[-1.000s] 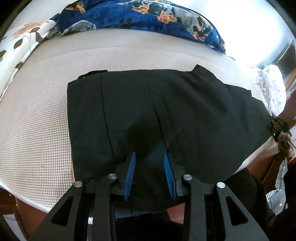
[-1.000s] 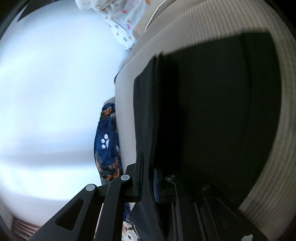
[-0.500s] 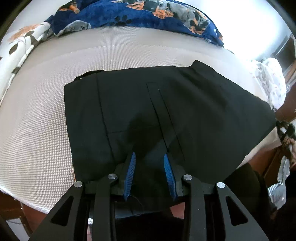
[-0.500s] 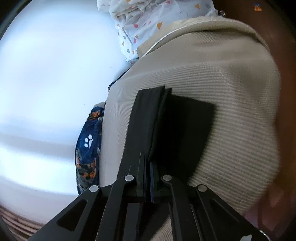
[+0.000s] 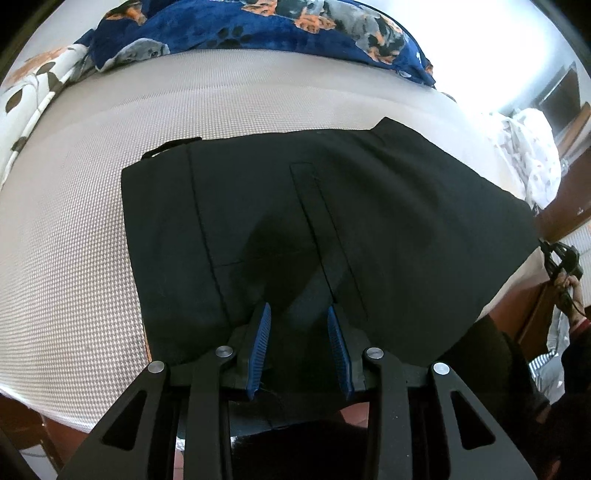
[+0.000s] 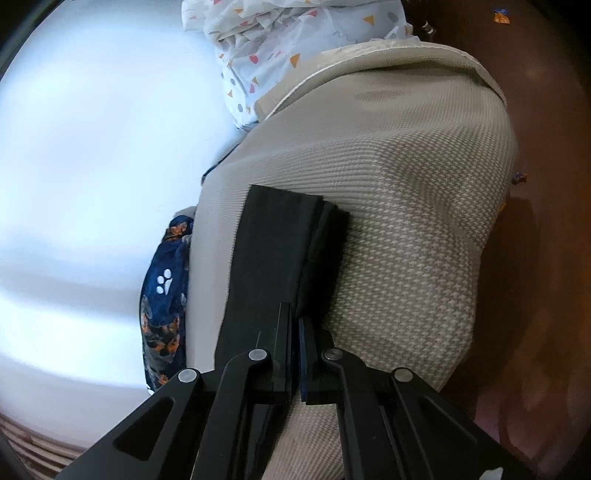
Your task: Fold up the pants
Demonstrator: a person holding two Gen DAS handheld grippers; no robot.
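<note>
Clamping a layered edge of the pants [image 6: 273, 254], the right claw [image 6: 297, 354] is seen with its jaws pressed together on black cloth, turned on its side, so that the stacked layers run straight ahead of it. A second ago the cloth filled most of this view; now it is drawn into a narrow folded strip, and much bare mattress [image 6: 417, 229] is shown to the right of the claw. From this it is judged that a fold has been carried over and that the claw has been pulled back along it.

The left claw [image 5: 298, 345] is held with its blue ribbed pads [image 5: 261, 343] apart, nothing between them, just above the near edge of the pants [image 5: 258, 221]. Little has shifted in its view over the second.

The pants are spread flat ahead of it as a matte black trapezoid with stitched seams and a narrow placket. The mattress cover is beige, with a fine waffle weave. Beyond lies a navy blanket [image 5: 258, 26] printed with dogs and paws; farther right, a white spotted sheet [image 5: 524, 147] is bunched.
</note>
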